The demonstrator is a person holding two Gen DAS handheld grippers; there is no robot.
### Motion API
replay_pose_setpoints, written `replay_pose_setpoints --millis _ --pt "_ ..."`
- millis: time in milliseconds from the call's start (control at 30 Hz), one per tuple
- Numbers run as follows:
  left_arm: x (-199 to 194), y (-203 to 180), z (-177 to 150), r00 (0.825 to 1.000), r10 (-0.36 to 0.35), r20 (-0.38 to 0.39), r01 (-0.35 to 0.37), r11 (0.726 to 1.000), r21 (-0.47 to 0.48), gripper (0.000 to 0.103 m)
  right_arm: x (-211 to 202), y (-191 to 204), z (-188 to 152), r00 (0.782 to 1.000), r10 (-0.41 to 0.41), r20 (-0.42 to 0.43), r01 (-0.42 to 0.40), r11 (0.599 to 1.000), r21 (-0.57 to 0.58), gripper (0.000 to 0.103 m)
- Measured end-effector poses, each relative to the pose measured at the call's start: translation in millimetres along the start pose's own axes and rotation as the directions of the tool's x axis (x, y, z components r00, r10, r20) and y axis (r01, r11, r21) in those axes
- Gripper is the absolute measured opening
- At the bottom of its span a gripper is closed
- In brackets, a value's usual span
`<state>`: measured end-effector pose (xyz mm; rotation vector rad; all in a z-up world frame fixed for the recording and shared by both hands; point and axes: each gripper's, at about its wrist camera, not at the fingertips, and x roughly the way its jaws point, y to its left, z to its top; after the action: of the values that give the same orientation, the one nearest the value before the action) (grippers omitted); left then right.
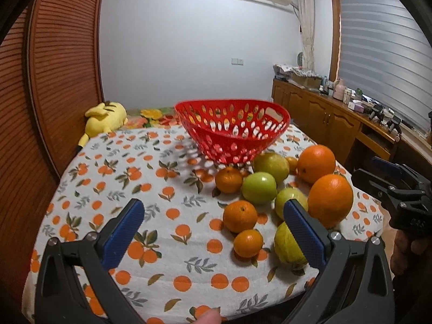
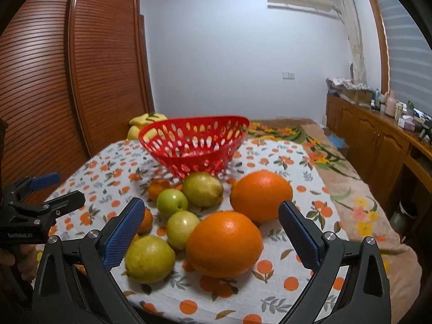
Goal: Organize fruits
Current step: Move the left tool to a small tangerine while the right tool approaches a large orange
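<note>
Fruits, all loose on the table (image 2: 297,256), cluster just in front of the red basket (image 2: 193,145), which looks empty | right tool (image 2: 210,232) wide and holding nothing, the near big orange (image 2: 224,243) between its fingers, probably the first pick | left tool (image 1: 213,232) also wide and empty, low over the cloth, on the left side of the pile.

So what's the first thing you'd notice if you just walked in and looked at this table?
Probably the bright red basket, sitting empty at the far side of the orange-print tablecloth. Then the pile of fruit in front of it, above all the two big oranges nearest the open right gripper. After that, the yellow plush toy lying beyond the table's far left corner.
</note>
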<state>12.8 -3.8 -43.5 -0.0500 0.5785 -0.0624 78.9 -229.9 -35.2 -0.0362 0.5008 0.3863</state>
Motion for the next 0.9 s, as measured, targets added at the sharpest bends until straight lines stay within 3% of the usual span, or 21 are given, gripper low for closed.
replay_pose_setpoints --millis 533,900 --pt "36.9 -1.2 -20.9 0.989 -0.071 -0.128 0.07 0.997 -0.013 0.096 35.0 -11.9 -23.3 0.992 0.028 -0.12 -0.026 0.999 0.019 0.098" --pt "52.9 -5.3 -28.3 0.966 -0.162 -0.202 0.156 0.987 -0.045 0.072 53.1 -17.1 -29.4 0.983 0.054 -0.178 -0.047 0.998 0.045 0.097"
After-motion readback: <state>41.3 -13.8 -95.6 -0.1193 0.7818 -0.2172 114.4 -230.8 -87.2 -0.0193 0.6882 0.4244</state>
